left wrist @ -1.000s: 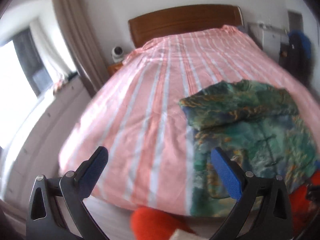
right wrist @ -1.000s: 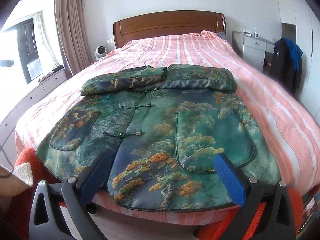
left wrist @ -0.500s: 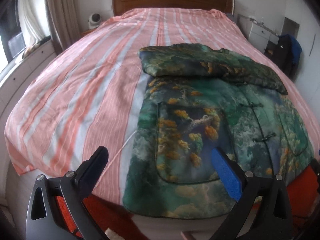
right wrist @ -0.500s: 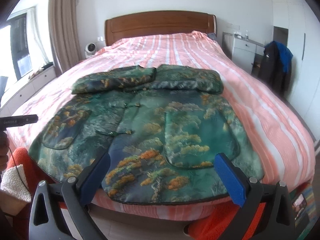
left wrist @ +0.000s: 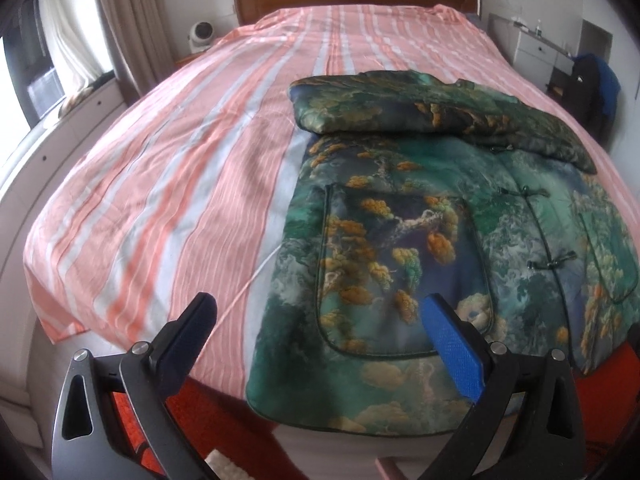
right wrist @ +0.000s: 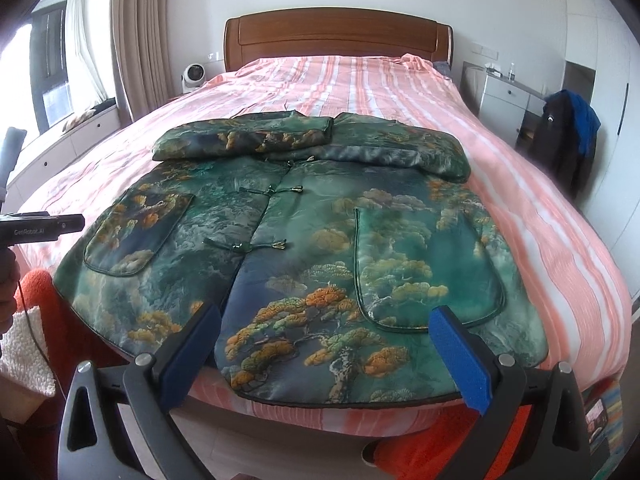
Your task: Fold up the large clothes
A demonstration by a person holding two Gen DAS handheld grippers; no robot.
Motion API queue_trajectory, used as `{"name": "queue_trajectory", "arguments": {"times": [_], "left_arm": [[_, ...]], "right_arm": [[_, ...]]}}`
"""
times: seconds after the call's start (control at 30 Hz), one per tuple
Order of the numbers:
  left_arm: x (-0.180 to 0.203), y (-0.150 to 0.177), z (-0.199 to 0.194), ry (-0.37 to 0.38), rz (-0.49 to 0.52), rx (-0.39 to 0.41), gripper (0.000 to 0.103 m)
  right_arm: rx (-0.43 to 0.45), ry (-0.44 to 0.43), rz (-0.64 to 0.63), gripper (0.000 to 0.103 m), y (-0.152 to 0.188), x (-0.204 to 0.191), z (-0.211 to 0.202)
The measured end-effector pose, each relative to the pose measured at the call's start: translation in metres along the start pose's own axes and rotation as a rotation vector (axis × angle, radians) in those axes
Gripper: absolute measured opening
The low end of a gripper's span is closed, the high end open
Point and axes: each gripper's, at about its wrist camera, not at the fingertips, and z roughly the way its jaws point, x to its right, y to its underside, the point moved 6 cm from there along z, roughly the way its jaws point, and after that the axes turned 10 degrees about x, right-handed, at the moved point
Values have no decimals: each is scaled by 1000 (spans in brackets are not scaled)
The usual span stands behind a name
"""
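A large green jacket with orange tree print [right wrist: 304, 240] lies flat, front up, at the foot of the bed; it also shows in the left wrist view [left wrist: 420, 240]. Both sleeves are folded across its top [right wrist: 308, 140]. My left gripper [left wrist: 320, 336] is open and empty, held just off the bed's foot edge by the jacket's left hem corner. My right gripper [right wrist: 324, 344] is open and empty, held off the foot edge over the jacket's right hem. The left gripper's body [right wrist: 40, 226] shows at the left of the right wrist view.
The bed has a pink striped sheet [left wrist: 192, 168] and a wooden headboard [right wrist: 336, 40]. White drawers [right wrist: 504, 100] and a chair with dark clothes [right wrist: 572, 136] stand to the right. A window bench [left wrist: 52, 128] runs along the left. An orange rug [left wrist: 224, 420] lies below.
My left gripper has swung right, from facing the bare sheet to facing the jacket's left hem. My right gripper has drifted slightly; the view shifted a little. Both stay open.
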Motion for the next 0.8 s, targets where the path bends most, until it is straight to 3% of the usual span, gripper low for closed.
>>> {"name": "queue_trajectory", "arguments": {"times": [0.4, 0.53, 0.8], "left_arm": [[-5, 2, 4, -30, 7, -18, 102], [-25, 2, 10, 7, -77, -38, 102], [-23, 1, 24, 79, -93, -90, 102]], "right_arm": [[-18, -5, -2, 102, 5, -2, 2], [-10, -7, -18, 102, 5, -7, 0], [-5, -18, 2, 102, 8, -3, -1]]}}
